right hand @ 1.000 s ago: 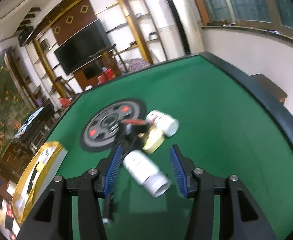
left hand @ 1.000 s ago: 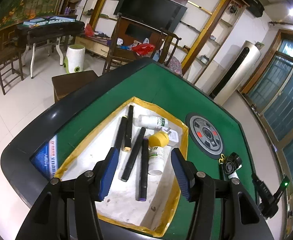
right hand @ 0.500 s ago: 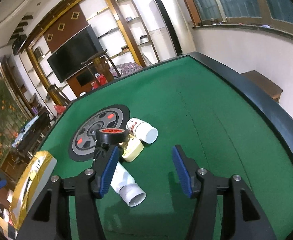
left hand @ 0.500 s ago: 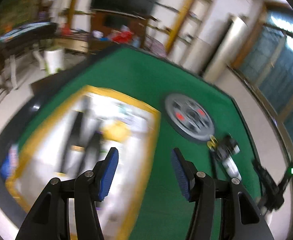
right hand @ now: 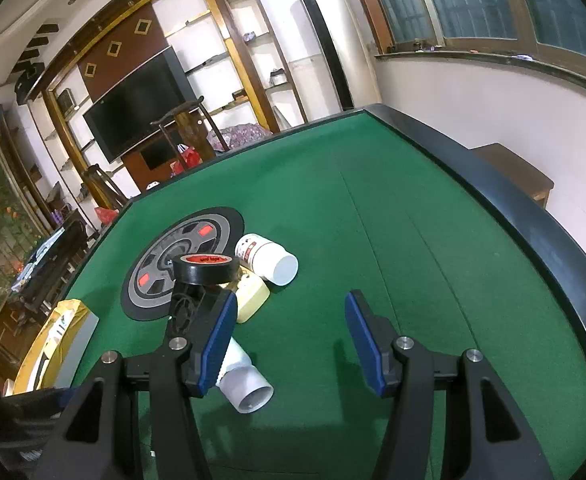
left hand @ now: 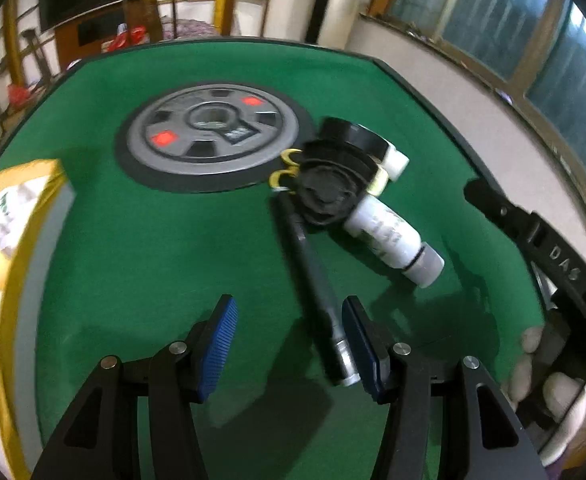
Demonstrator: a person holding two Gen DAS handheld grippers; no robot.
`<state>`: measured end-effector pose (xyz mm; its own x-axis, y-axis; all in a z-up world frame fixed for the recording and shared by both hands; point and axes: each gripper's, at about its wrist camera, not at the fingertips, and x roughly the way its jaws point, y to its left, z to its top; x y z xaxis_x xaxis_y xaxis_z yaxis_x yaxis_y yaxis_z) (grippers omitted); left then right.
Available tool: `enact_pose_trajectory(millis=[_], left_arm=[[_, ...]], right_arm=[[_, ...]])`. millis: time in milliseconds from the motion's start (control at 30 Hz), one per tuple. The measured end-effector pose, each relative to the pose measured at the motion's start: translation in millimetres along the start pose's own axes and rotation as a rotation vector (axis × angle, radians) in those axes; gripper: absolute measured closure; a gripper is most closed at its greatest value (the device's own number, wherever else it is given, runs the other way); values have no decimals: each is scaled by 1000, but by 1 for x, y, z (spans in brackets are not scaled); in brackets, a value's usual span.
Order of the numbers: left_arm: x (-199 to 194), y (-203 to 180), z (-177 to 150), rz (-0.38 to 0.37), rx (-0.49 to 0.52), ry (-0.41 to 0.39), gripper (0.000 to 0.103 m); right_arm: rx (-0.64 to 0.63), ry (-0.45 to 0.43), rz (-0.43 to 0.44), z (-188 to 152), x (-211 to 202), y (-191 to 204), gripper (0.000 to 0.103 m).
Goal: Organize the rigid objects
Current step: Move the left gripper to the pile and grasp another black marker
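A small pile lies on the green table (left hand: 173,260): a black marker pen (left hand: 313,276), a white bottle (left hand: 393,240) on its side, a black tape roll (left hand: 333,188) and a yellow object under it. My left gripper (left hand: 289,344) is open, and the pen's near end lies just inside its right finger. In the right wrist view the tape roll (right hand: 207,268), a white bottle with a red label (right hand: 269,258), a yellow object (right hand: 251,298) and the second bottle (right hand: 245,384) show. My right gripper (right hand: 291,340) is open and empty, right of the pile.
A yellow-rimmed box (left hand: 17,248) with white bottles in it stands at the table's left; it also shows in the right wrist view (right hand: 57,344). A grey wheel-shaped mat (left hand: 213,132) lies behind the pile. The table has a raised black rim (right hand: 513,208).
My left gripper has swung right from over the yellow box to the pile, now close to the black pen. My right gripper has drawn back and right off the white bottle.
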<state>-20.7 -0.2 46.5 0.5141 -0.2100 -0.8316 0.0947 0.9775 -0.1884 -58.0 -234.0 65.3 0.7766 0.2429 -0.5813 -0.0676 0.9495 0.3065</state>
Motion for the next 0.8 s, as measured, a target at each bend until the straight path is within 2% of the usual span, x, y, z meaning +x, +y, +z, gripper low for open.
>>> enact_pose_trajectory(millis=[233,400,567,633,667,700,800], left_arm=[[24,-22,0,38,63,28,46],[27,-21,-1,46,76,9,43],[32,-28,-3,107,148,-26,43],[30,-25,-3,100,151,-31,54],[28,-23,-2,99,150,-29,72],[27,-21,-2,95,142,-21,82],[23,-11,-2,64,119,-9,85]], right_arm=[[3,0,-1,0,0,-1,48],[0,2,0,0,0,-1,48],[0,9,-5,-2,0,-1,48],[0,12,-8,-2,2,0,48],[1,16,-10,-3,3,-1,48],[3,20,-11,-3,4,-1,48],[12,30,-17,-3,6,-3,48]])
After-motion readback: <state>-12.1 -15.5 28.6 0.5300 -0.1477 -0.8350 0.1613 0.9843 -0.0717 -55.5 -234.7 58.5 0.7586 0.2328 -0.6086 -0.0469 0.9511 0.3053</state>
